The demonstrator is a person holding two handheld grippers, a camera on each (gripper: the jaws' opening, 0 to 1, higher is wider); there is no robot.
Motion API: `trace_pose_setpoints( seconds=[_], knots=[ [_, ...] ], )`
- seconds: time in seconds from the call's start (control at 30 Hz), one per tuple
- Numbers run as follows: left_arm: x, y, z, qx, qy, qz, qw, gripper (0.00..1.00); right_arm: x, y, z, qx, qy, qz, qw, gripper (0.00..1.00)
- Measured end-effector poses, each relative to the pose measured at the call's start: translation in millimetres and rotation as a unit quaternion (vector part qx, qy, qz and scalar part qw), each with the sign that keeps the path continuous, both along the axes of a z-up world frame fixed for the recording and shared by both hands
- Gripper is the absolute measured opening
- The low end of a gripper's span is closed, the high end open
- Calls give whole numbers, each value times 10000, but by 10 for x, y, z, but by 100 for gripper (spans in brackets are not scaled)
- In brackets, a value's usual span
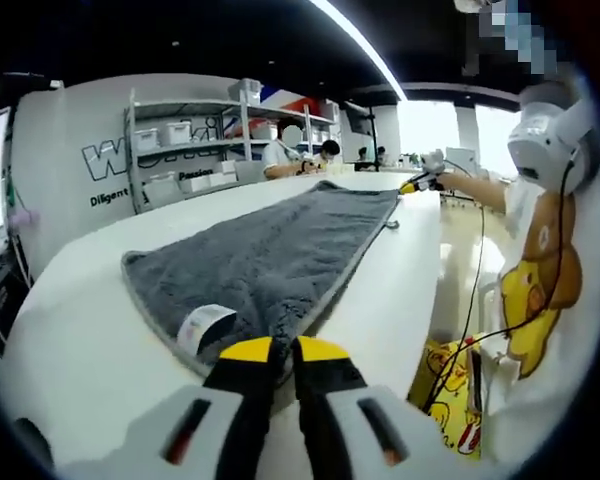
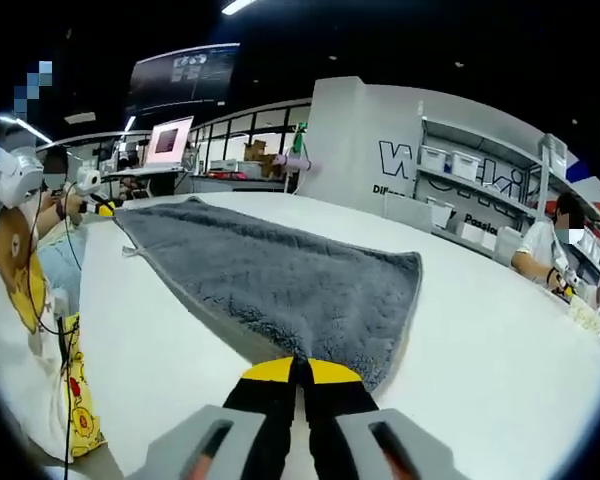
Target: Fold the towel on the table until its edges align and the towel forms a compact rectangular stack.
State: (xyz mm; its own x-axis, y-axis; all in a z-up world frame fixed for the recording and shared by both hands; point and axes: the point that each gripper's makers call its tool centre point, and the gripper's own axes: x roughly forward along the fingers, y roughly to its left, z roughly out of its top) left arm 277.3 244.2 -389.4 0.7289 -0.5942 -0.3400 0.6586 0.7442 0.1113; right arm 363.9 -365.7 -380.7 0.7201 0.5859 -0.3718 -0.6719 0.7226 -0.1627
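towel (image 1: 265,255): grey, plush, laid flat and fully spread on the white table (image 1: 80,350), not yet folded. its long axis runs along the table's near long edge, the one on the person's side. one long hem lies close beside that edge; the other lies toward the table's middle. a white label (image 1: 202,325) sits by the short end in the left gripper view; a small loop (image 1: 391,226) hangs at the hem near the far end.

left gripper (image 1: 280,352): yellow-tipped jaws brought together on the corner of one short end, cloth pinched between them.

right gripper (image 2: 301,372): jaws drawn together on the edge of the opposite short end, cloth caught between the tips. it also appears small at the towel's far corner in the left gripper view.

key relation: each gripper holds one end on the near-edge side, and from each the towel stretches straight ahead toward the other. the two grips stand well apart along the long axis. judgement: an end-to-end fold suits this; either hand could carry its end across to meet the other, neither being nearer.

table: white, smooth, rounded corners, bare around the towel.

person (image 1: 540,270): stands at the near long edge, white shirt with a bear print, cables trailing.

room: shelving (image 1: 230,135) with white bins against a lettered wall, a monitor (image 2: 168,140) on a farther desk, other people seated beyond the table's far side, strip lights overhead.
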Motion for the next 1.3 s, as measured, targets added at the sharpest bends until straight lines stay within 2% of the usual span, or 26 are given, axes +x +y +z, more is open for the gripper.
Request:
trace_pose_setpoints(
  seconds=[0.4,0.63,0.77,0.87,0.97,1.1,1.3],
  knots=[
    [-157,149,474,-303,-688,274,9968,9,-421,133,469,12,-733,54,9973,3],
    [-274,193,569,-339,-867,351,9950,9,-656,225,710,-21,-1056,79,9944,2],
    [-314,200,612,-337,-933,375,9944,9,-707,246,775,-23,-1156,77,9933,2],
    [-289,205,667,-334,-1013,417,9934,9,-671,255,825,-40,-1227,49,9924,2],
    [-164,199,778,-337,-1137,457,9919,9,-585,235,889,-28,-1303,-5,9915,1],
    [18,175,897,-293,-1259,465,9905,9,-336,242,1018,83,-1402,-104,9900,1],
    [304,214,1021,-214,-1318,567,9894,9,5,232,1098,63,-1409,-147,9899,1]
  ],
)
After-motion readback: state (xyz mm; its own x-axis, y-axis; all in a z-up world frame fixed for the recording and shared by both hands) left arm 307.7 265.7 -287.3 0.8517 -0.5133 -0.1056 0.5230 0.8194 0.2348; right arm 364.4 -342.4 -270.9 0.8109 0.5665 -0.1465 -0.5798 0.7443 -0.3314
